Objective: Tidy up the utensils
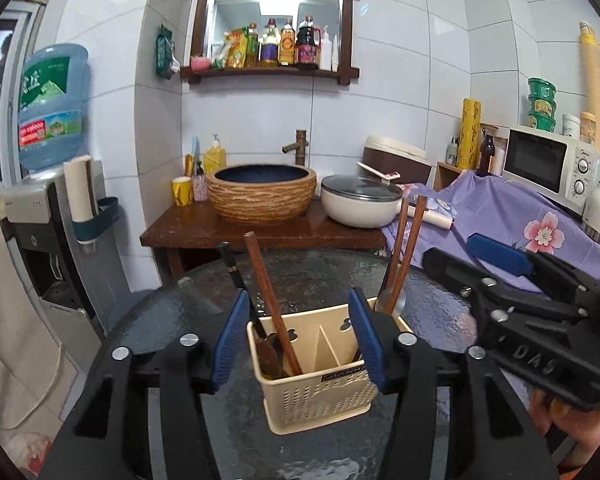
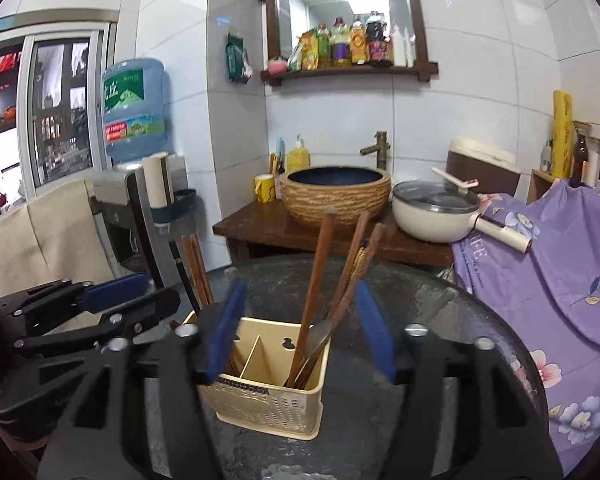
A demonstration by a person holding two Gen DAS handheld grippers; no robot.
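Two grippers over one round dark glass table (image 1: 188, 312), its surface mottled and reflective. Behind it a white-tiled corner: a brown wooden counter (image 1: 204, 228) carrying a woven-look basin (image 1: 262, 194) under a brass tap (image 1: 298, 146), a yellow mug (image 1: 182, 191), a soap bottle (image 1: 215, 156) and a cream lidded pot (image 1: 360, 204). Above hangs a wood-framed mirror shelf (image 1: 274, 28) lined with sauce bottles. At the left stands a water dispenser (image 1: 54, 104) with a blue jug; at the right, a purple floral cloth (image 1: 500, 208) drapes a surface beside a white microwave (image 1: 548, 166). The cream utensil caddy (image 1: 320, 392) stands upright on the table, split into compartments. In the left wrist view the left gripper (image 1: 300, 340) has its blue pads spread, straddling the caddy's upper rim without pressing it; nothing is pinched. Brown chopsticks (image 1: 274, 304) and a dark-handled utensil (image 1: 236, 276) lean in the left compartment; more chopsticks and a metal spoon (image 1: 392, 300) stand at the right end. In the right wrist view the right gripper (image 2: 300, 332) is likewise spread, pads either side of the caddy's right compartment, where several chopsticks lean between the jaws untouched. The two grippers sit side by side, near each other.
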